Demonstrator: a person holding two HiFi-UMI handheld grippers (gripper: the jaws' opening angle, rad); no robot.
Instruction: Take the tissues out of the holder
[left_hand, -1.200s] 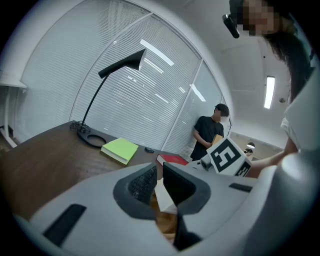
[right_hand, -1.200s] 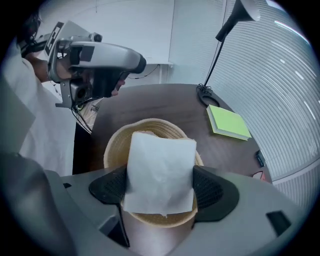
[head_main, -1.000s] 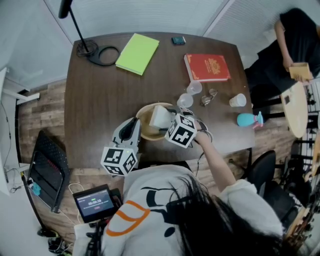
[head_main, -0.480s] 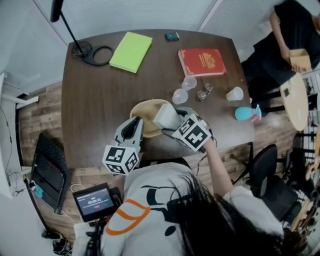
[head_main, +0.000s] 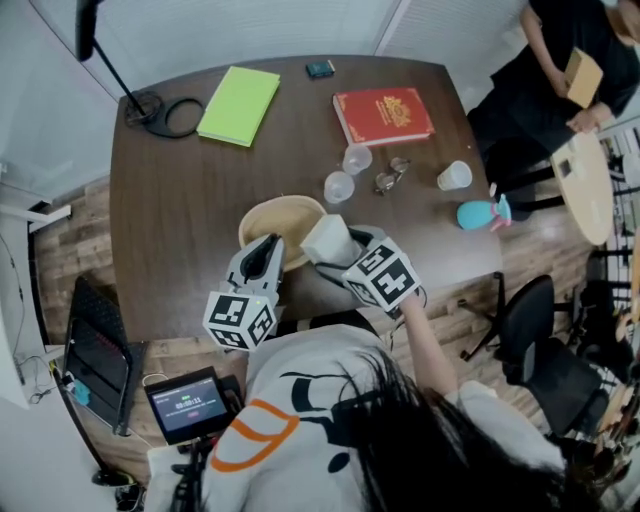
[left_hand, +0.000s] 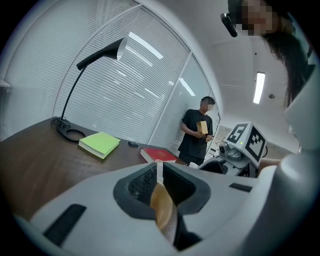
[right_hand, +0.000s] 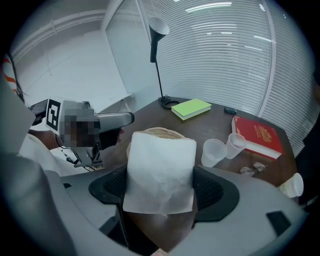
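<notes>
The holder is a shallow tan woven bowl (head_main: 278, 222) near the table's front edge; it also shows in the right gripper view (right_hand: 159, 133). My left gripper (head_main: 268, 250) is shut on the holder's near rim (left_hand: 161, 202). A folded white tissue (head_main: 330, 240) hangs just right of the bowl, above the table, and my right gripper (head_main: 338, 254) is shut on it. In the right gripper view the tissue (right_hand: 160, 172) stands upright between the black pads and hides most of the gap. The left gripper (right_hand: 97, 122) shows at that view's left.
On the dark wooden table (head_main: 190, 200) are two clear cups (head_main: 347, 172), a small metal object (head_main: 388, 178), a paper cup (head_main: 454, 176), a red book (head_main: 384, 115), a green notebook (head_main: 238, 105) and a lamp base (head_main: 150, 105). A person (head_main: 545, 70) stands at the right.
My right gripper has drawn the tissue from over the bowl rightward and toward me. The left gripper stays shut on the rim.
</notes>
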